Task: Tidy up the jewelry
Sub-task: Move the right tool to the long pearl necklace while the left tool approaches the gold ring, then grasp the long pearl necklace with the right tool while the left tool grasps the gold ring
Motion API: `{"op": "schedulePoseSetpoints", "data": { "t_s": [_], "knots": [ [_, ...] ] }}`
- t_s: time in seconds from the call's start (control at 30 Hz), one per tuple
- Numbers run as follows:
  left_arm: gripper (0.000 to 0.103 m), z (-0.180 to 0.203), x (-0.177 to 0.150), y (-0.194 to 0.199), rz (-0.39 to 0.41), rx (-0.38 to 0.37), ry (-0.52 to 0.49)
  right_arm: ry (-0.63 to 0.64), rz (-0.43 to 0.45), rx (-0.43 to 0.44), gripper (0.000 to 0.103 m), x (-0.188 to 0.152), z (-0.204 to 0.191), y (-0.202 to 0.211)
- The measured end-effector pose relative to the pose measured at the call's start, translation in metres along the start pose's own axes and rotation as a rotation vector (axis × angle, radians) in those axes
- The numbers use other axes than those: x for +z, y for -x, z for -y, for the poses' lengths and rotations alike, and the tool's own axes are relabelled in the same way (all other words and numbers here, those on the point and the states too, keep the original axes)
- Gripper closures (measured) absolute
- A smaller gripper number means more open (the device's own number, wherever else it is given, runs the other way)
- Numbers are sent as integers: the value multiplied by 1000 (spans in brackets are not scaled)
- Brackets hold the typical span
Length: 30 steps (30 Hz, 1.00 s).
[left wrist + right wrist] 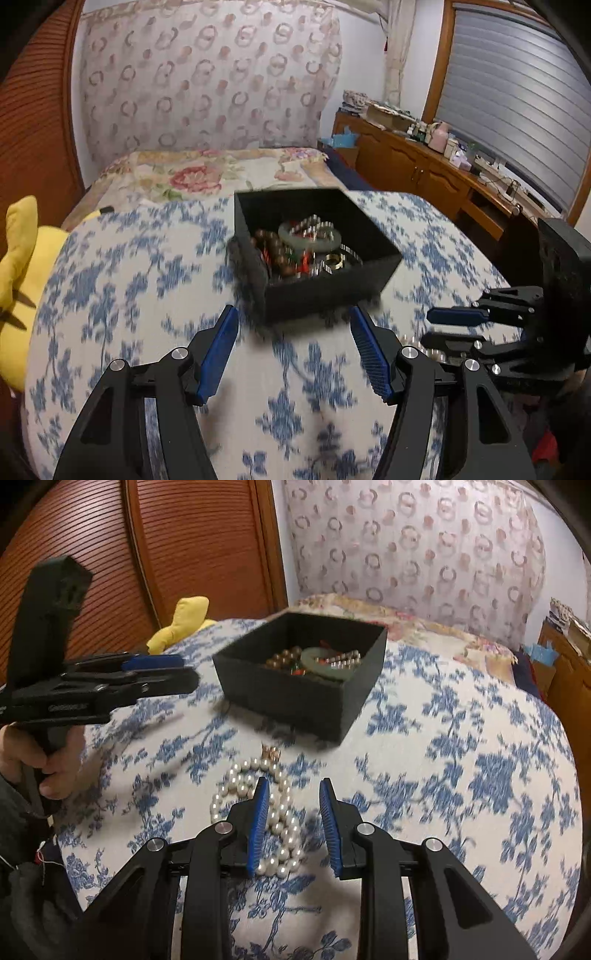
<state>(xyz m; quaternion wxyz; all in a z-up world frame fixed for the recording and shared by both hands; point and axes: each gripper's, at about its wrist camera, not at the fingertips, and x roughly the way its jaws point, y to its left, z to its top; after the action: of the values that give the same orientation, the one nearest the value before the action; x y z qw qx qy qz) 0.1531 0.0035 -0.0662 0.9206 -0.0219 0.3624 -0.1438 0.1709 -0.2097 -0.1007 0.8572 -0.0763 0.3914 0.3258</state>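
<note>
Pearls lie nearest us in the right view: a white pearl necklace (258, 812) coiled on the blue-flowered bedspread (461, 775), with our right gripper (293, 827) low over it. Its blue fingers (258, 823) stand apart; the left one covers part of the strand and nothing is clamped yet. A small coppery clasp or ring (270, 753) sits just beyond the coil, too blurred to name.

Farther off stands the black box (295, 698), open, already holding brown beads (284, 657), a pale green bangle (321, 661) and a silvery chain.

We judge the step in hand to be picking up the pearls for the box. Next we need to shift slightly left so the strand sits between the fingers, close gently, lift the whole coil free and carry it over the near wall.

Our left gripper (293, 354) hovers empty, fingers wide apart, just short of the box. Only its view shows the rings deep in the box (334, 260); it catches only a few pearls, mostly hidden behind the right gripper. Only the right view shows the full coil and our left hand (40, 760) on its handle
</note>
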Motion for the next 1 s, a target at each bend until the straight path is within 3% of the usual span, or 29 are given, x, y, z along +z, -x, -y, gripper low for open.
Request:
{"op": "schedulePoseSetpoints", "data": {
  "t_s": [0.2, 0.3, 0.6, 0.7, 0.77, 1.0],
  "knots": [
    [43, 0, -17, 10, -4, 4, 7, -34, -28, -2, 73, 1, -4, -15],
    [43, 2, -21, 14, 1, 0, 4, -66, -28, -32, 80, 6, -2, -20],
    [43, 7, -31, 22, 1, -2, -1, 6, -110, -60, 81, 11, -7, -30],
    [43, 10, -32, 19, -8, -9, -6, 17, -120, -55, 93, 5, -6, -23],
    [43, 13, -31, 15, -17, -13, -13, 24, -127, -39, 95, 1, -5, -19],
    [43, 31, -22, -9, -78, -43, -59, -14, -35, -58, 95, -3, 13, 16]
  ]
}}
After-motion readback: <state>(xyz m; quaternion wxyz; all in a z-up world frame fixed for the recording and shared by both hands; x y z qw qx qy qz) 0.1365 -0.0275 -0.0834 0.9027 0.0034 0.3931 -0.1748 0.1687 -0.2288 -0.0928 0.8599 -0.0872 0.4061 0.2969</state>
